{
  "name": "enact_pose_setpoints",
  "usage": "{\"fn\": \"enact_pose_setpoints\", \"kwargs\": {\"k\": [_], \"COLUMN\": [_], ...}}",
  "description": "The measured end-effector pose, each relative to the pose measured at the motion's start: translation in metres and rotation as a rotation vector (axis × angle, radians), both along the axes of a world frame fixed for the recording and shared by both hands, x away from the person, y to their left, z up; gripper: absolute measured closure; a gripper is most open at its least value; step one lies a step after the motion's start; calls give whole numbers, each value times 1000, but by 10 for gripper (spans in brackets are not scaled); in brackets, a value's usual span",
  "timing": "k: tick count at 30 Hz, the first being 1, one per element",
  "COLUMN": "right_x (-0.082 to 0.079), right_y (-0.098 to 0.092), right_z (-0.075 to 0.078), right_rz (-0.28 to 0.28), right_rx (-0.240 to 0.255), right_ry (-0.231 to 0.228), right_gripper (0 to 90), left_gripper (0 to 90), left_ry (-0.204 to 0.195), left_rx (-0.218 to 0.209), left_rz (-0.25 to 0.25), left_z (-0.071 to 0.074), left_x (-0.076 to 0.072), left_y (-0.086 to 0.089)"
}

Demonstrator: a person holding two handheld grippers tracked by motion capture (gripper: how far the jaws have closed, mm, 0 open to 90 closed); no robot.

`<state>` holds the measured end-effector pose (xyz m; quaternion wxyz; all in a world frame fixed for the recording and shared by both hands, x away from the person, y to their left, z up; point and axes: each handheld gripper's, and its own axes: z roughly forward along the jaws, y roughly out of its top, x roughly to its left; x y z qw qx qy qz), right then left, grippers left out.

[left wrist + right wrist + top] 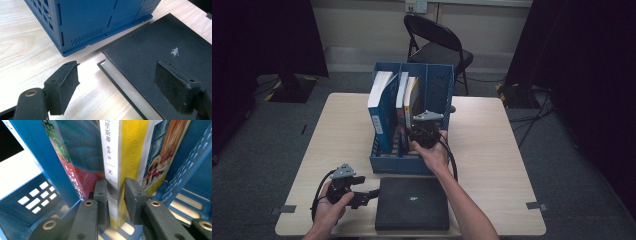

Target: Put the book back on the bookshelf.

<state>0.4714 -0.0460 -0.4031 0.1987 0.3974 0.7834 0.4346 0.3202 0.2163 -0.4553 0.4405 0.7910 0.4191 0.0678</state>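
Note:
A blue three-slot file organiser [412, 165] stands mid-table with books upright in it. My right gripper [424, 129] reaches into its middle slot. In the right gripper view the right gripper [116, 201] is shut on the lower spine of a white-and-yellow book [125, 157], also seen as the yellow book [411, 97]. A red-and-teal book [75, 157] leans beside it. A black hardcover book [412, 202] lies flat at the table's front edge. My left gripper [369, 194] rests at its left side, open. In the left gripper view the black book's corner [140, 62] lies between the wide-apart jaws of the left gripper [117, 87].
A tall blue-and-white book [381, 107] fills the organiser's left slot; the right slot [439, 100] holds no book. The organiser's blue wall [82, 22] stands just beyond the left gripper. A black folding chair [437, 45] stands behind the table. Bare wood [497, 150] lies to the right.

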Motion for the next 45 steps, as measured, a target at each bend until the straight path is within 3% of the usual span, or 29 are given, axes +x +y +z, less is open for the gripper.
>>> {"fn": "enact_pose_setpoints", "kwargs": {"k": [17,29,32,40,45], "right_x": [-15,-35,-43,-77,-98], "right_y": [-12,-39,-48,-71,-85], "right_z": [10,21,21,30,29], "right_rz": [32,67,55,55,59], "right_rx": [11,56,58,81,75], "right_ry": [-20,-19,-6,-45,-45], "right_gripper": [652,487,454,387,351], "left_gripper": [193,198,219,229,229], "left_ry": [6,12,14,9,9], "left_rx": [1,17,32,44,51], "left_rz": [3,5,12,1,10], "left_z": [-1,-1,-2,-2,-1], "left_x": [1,1,1,1,0], "left_y": [-1,-3,-5,-9,-10]}}
